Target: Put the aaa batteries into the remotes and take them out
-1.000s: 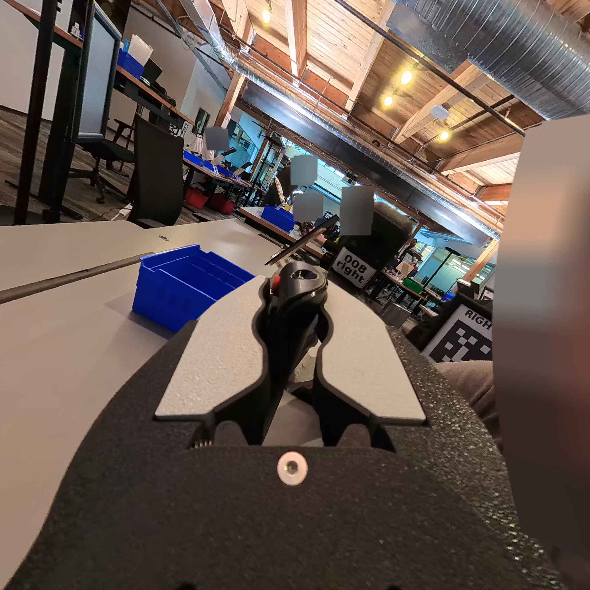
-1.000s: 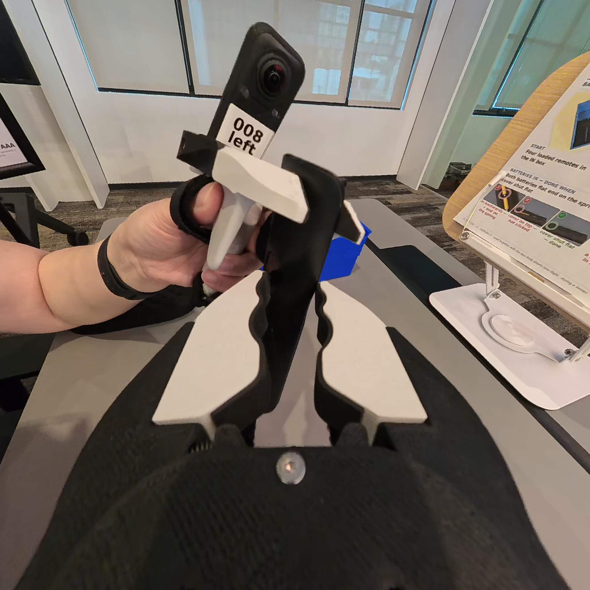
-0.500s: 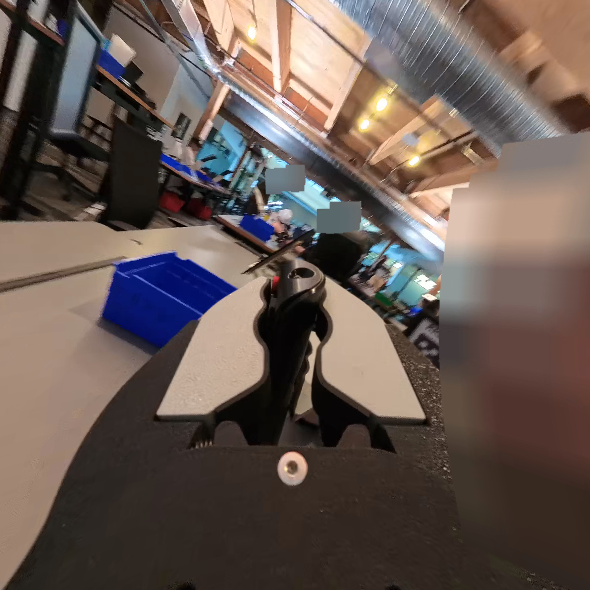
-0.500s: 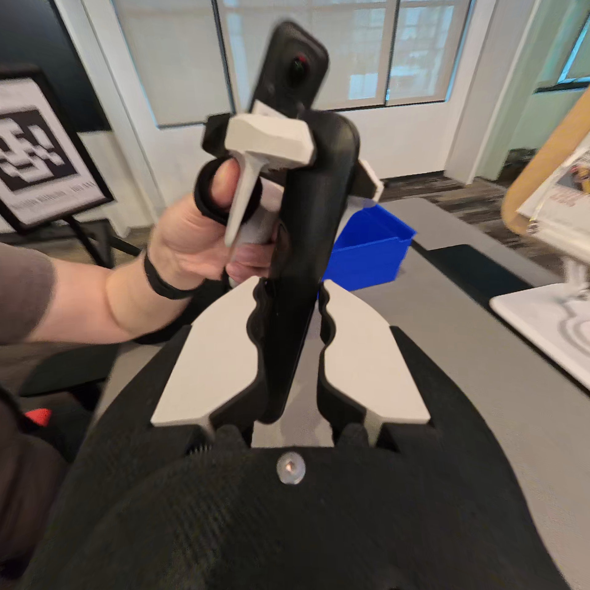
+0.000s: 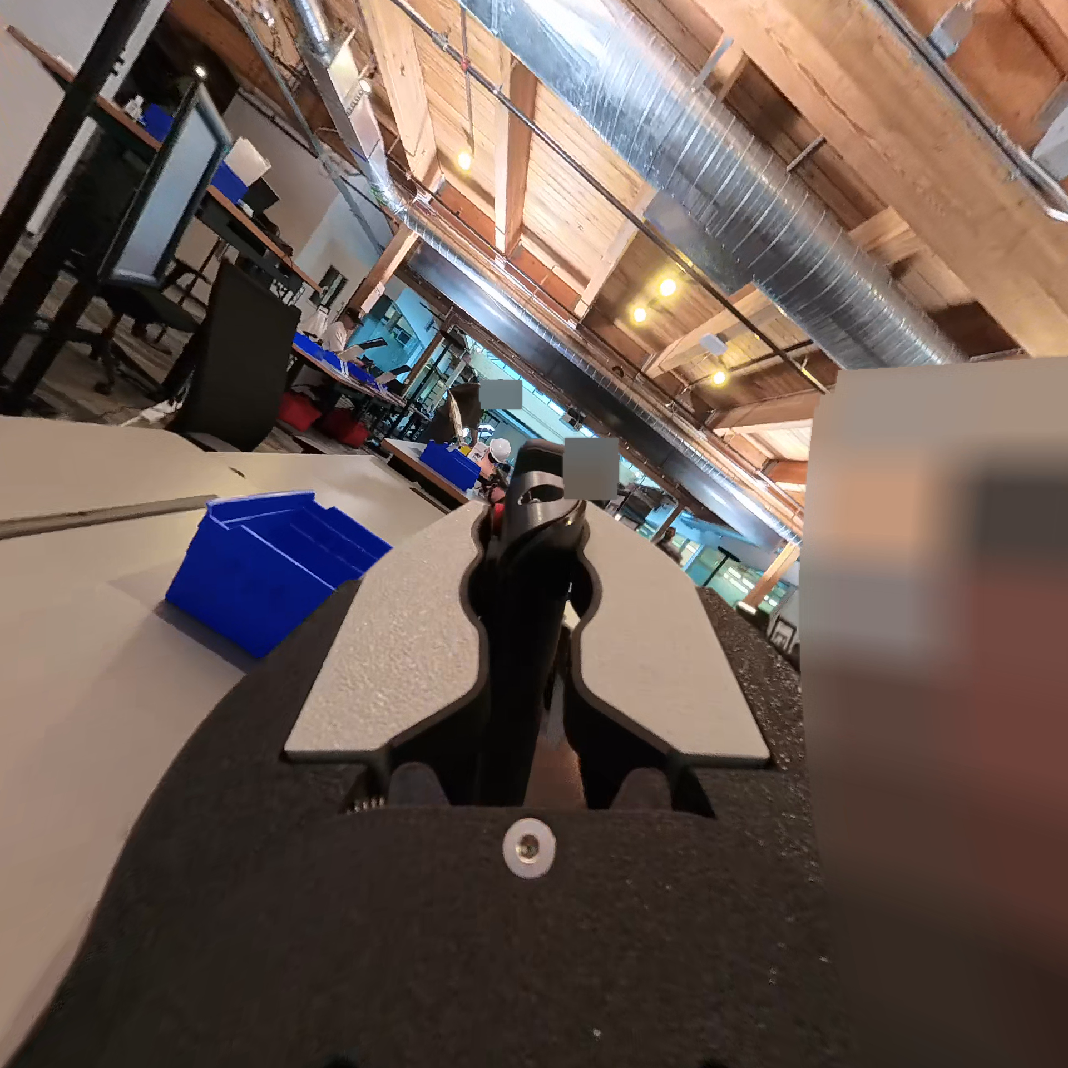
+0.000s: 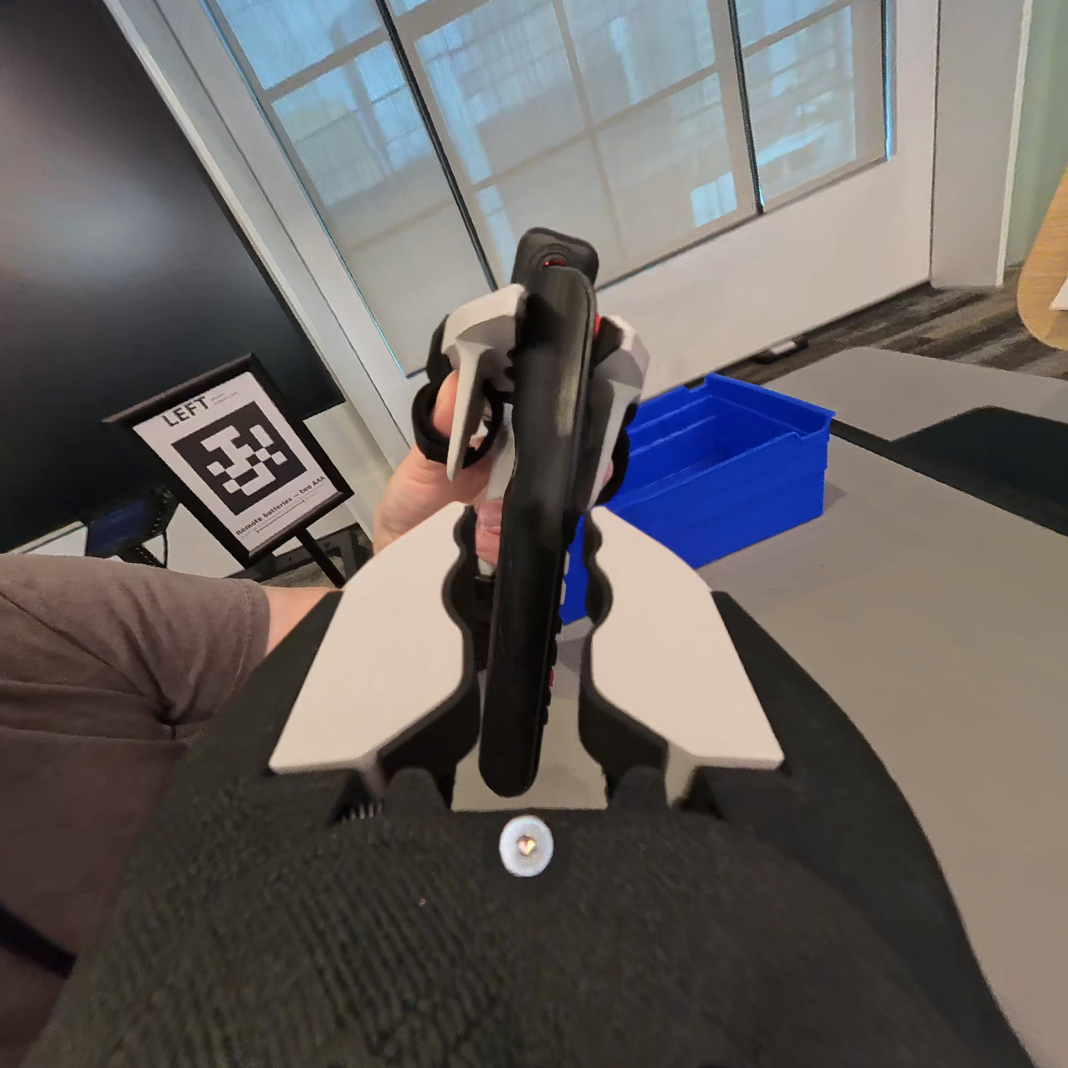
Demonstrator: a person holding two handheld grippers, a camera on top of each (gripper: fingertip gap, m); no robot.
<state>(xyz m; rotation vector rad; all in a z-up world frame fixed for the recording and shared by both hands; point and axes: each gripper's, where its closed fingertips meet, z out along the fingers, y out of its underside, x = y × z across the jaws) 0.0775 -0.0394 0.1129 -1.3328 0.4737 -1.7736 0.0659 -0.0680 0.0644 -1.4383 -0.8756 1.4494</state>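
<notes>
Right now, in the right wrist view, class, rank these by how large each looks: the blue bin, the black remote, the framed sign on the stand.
1. Blue bin and black remote: about alike, and the remote sits nearer the camera, so I will not rank them.
2. Framed sign: smallest, though it stands farther back.

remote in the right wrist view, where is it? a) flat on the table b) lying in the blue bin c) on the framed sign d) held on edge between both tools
d: the black remote stands on edge, above the grey table, gripped by the right tool near its lower end and the left tool at its far end; the blue bin sits behind.
</notes>
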